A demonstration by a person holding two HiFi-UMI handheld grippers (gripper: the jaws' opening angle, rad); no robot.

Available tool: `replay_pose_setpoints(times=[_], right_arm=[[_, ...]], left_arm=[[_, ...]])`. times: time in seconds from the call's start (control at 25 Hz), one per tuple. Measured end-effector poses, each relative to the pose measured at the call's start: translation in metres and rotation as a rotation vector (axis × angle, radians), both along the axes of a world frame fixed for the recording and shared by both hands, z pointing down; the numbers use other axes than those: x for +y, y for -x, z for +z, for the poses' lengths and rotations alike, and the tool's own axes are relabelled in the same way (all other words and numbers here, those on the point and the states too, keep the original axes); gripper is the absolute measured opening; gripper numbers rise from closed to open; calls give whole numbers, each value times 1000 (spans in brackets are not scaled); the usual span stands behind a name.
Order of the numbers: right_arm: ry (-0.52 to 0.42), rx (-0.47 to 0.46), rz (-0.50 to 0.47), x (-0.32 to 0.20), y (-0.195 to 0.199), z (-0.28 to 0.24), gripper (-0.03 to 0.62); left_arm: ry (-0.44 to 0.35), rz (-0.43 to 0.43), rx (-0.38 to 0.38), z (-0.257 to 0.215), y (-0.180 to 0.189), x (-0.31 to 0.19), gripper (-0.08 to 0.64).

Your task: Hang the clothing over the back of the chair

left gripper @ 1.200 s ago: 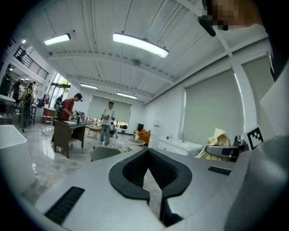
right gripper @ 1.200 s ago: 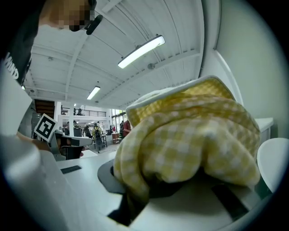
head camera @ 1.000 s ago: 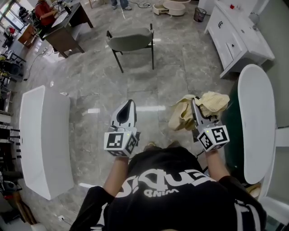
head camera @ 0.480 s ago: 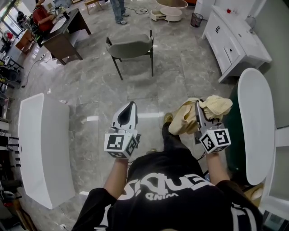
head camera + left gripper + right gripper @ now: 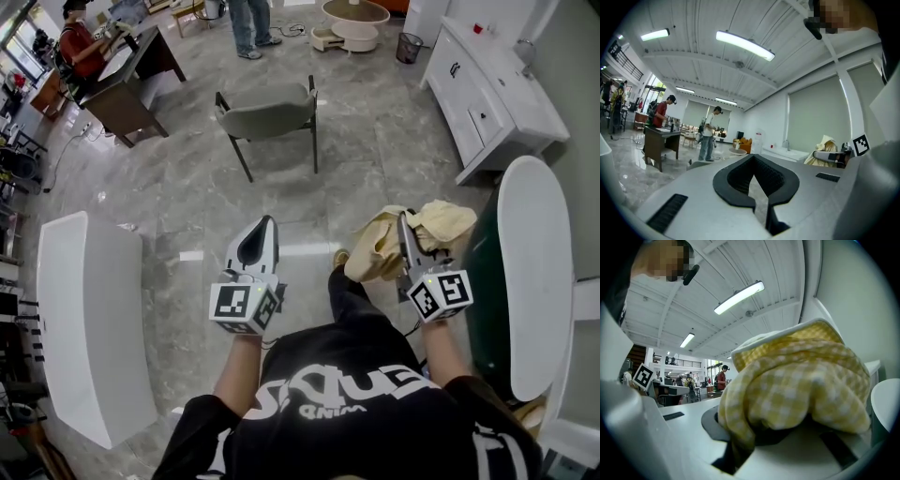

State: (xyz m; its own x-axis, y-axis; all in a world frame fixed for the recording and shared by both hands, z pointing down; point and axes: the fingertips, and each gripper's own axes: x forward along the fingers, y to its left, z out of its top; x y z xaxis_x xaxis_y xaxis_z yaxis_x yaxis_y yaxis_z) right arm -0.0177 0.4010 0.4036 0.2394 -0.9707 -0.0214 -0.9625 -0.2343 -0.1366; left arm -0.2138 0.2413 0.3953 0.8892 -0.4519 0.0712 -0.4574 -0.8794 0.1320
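Between the jaws of the right claw (image 5: pixel 404 225) sits a bunched yellow-check cloth (image 5: pixel 442 217). The jaws are closed on it, and loose folds spill over both sides of the tips, filling most of the right gripper view. Left of it, the left claw (image 5: pixel 265 225) is closed on nothing, its tips met with only floor beyond them. Both claws point level and away from the person, side by side and apart.

Just near of the cloth, the person's leg (image 5: pixel 349 286) is stepped forward. A white table (image 5: pixel 536 281) stands to the right, near the right claw. A white bench (image 5: pixel 89 309) stands well apart to the left. Far ahead on open floor stands the chair (image 5: pixel 267 105), with nothing hung on it.

Change over the last second:
- The chair now sits lower in the head view.
- The table and bench have slid toward the near edge.
- The leg has come into view.
- The grip on the cloth is unchanged.

Reading: the person is walking the cloth toward the chair. This looks like the carrying stage, since cloth and chair are still well apart and the draping over the back is not yet begun.
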Motion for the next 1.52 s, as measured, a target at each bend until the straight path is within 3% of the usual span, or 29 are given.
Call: replay_pose_setpoints(times=[0.72, 1.04, 1.52], right_arm=[[11, -22, -103, -142, -127, -20, 51], [15, -38, -186, -195, -178, -16, 51], [11, -40, -228, -263, -222, -20, 51]], left_arm=[[20, -76, -27, -18, -122, -123, 14], [12, -153, -14, -16, -174, -169, 14], [0, -222, -11, -25, -198, -226, 14]])
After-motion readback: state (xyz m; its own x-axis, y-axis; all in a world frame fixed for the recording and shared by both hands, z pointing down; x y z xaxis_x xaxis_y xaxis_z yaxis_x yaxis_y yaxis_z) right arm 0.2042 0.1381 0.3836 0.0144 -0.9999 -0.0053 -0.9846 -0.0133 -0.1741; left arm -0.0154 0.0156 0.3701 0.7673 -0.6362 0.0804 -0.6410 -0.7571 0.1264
